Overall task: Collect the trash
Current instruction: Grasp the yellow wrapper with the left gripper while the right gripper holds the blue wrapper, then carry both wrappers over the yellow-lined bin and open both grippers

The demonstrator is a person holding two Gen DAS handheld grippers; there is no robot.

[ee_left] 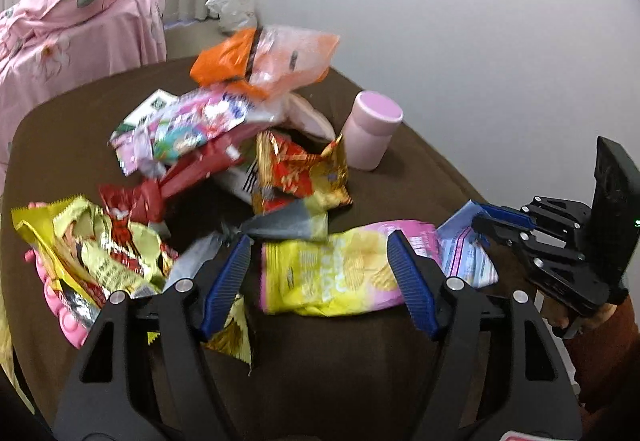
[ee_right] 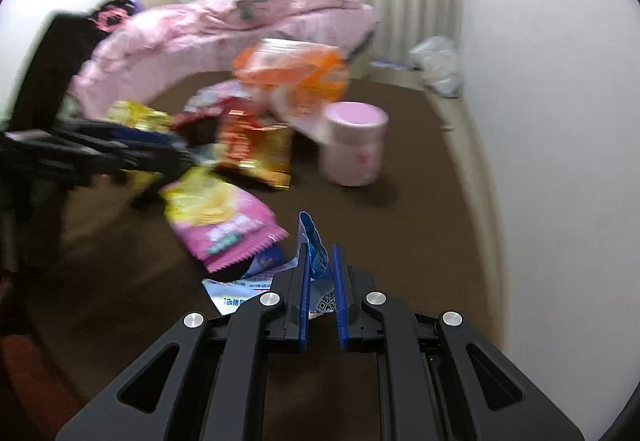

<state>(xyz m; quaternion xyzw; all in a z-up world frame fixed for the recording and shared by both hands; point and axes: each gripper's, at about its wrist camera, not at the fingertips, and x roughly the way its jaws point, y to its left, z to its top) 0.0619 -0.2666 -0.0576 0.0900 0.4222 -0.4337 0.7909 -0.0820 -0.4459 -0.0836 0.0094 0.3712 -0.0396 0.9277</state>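
Right gripper (ee_right: 320, 253) pinched narrow on a thin blue-and-white wrapper (ee_right: 316, 241), only an upright corner of it between the pads, the rest trailing down to the brown table (ee_right: 420, 241). Left gripper (ee_left: 324, 253) spread wide and holding nothing, poised over the yellow-and-pink chip bag (ee_left: 332, 273) lying flat just ahead. Further back, a loose heap of wrappers (ee_left: 192, 137) with an orange plastic bag (ee_left: 264, 57) on top, and a pink cup (ee_left: 372, 129) standing just beside the heap.

Likely trouble: a slip of the blue-and-white wrapper out of so small a bite (slick film, little in the pads), dropping it back on the table. For the chip bag, a flat, puffy target; pads closing from above could skate over it or push it away rather than catch it. Also a crowding risk, both grippers working near each other at that bag's right end. Hard sweeps through the heap could tip the pink cup.
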